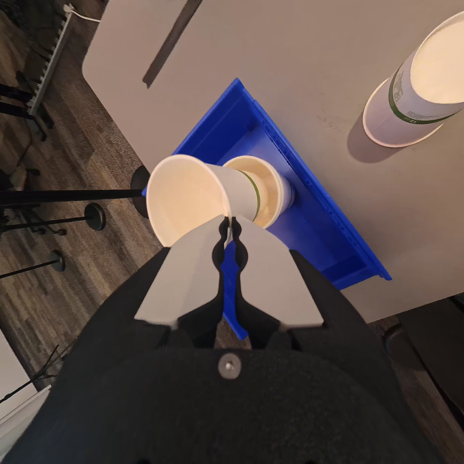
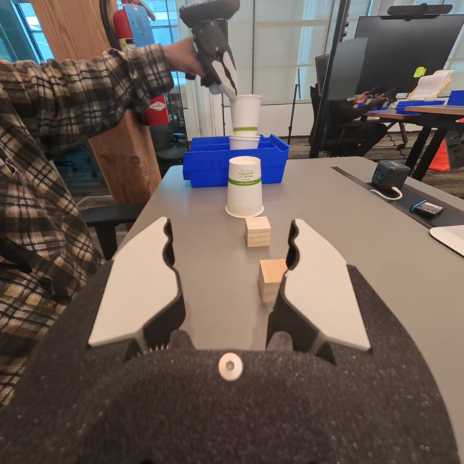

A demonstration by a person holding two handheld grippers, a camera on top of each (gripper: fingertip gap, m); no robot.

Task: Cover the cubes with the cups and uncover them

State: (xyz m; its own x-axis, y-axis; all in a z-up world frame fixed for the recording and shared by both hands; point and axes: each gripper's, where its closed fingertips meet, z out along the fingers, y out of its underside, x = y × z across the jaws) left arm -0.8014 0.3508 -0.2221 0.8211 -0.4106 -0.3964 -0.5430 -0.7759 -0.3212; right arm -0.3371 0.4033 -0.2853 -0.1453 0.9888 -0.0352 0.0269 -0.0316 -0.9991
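Tabletop (image 2: 326, 213) first: the grey surface fills most of your right wrist view and carries everything you are working with. At its far left end sits the blue bin (image 2: 213, 165), long and open-topped, with a short stack of white cups (image 2: 244, 142) standing upright inside it.

Your left tool (image 2: 232, 96) is above that bin, held in your hand (image 2: 182, 59) beyond a plaid sleeve (image 2: 75, 82). Its two fingers are pinched shut on the rim of a white cup (image 2: 245, 113) with a green band. That cup is upright, mouth up, with its base sitting in the mouth of the top cup of the stack. Your left wrist view looks down into the held cup (image 1: 190, 198) over the bin (image 1: 313, 195), with the rim caught between the closed fingertips (image 1: 230, 222).

Nearer to you, an upside-down cup (image 2: 244, 187) stands on the tabletop just in front of the bin. You cannot tell whether anything lies under it.

Two wooden cubes are uncovered. The far cube (image 2: 257, 231) sits just near of the upside-down cup. The near cube (image 2: 271, 278) lies closer still, partly hidden behind the right finger (image 2: 316, 273) of your right tool (image 2: 229, 227), which is spread wide and holds nothing.
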